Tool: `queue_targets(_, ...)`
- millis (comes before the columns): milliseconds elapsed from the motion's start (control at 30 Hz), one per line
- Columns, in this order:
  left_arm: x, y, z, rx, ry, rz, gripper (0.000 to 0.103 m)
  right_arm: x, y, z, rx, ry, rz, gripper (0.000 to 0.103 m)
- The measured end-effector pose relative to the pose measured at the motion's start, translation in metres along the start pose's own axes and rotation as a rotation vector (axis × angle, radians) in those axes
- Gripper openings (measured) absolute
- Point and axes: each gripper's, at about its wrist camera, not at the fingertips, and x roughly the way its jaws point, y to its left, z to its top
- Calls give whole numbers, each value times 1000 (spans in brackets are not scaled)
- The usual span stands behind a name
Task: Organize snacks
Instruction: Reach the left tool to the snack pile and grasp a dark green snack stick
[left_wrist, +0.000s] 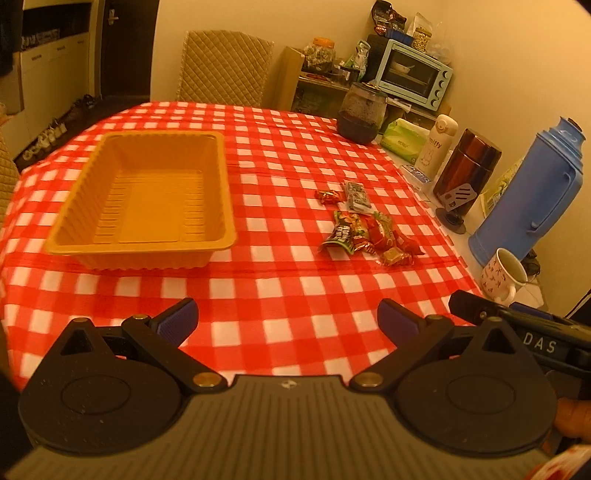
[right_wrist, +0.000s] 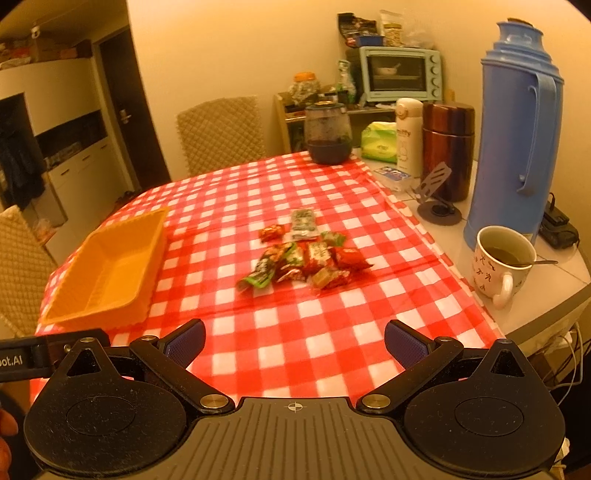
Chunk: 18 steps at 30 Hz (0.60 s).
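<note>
An empty orange plastic tray (left_wrist: 85, 206) (right_wrist: 70, 295) sits on the red-and-white checked tablecloth, left of centre. A small pile of wrapped snacks (left_wrist: 373, 236) (right_wrist: 306, 264) lies to its right, with a dark flat packet (left_wrist: 357, 197) (right_wrist: 303, 224) and a single red candy (left_wrist: 328, 195) (right_wrist: 271, 232) just behind it. My left gripper (left_wrist: 288, 323) is open above the cloth near the table's front edge, holding nothing. My right gripper (right_wrist: 294, 343) is open too, in front of the snack pile, with nothing between its fingers. The right gripper's body (left_wrist: 524, 328) shows at the left wrist view's right edge.
Along the table's right side stand a patterned mug with a spoon (right_wrist: 502, 264) (left_wrist: 502, 277), a blue thermos (right_wrist: 517, 125) (left_wrist: 532, 192), a brown canister (right_wrist: 448, 147), a white flask (right_wrist: 409, 136) and a dark glass jar (right_wrist: 328, 133) (left_wrist: 364, 114). Padded chairs (left_wrist: 225, 66) stand behind.
</note>
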Motion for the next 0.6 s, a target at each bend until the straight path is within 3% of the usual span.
queue_targets(300,63,-16,31,20,13,-55,95,52,-29,19,83,-1,-36,102)
queue_targets(433,95,-25,45,33,19,-71,90,80,-39,25,113,26,-46,88)
queue_targets(600,135,-32,60,54,37,-90,81,109,-43,33,124,32,-63,84)
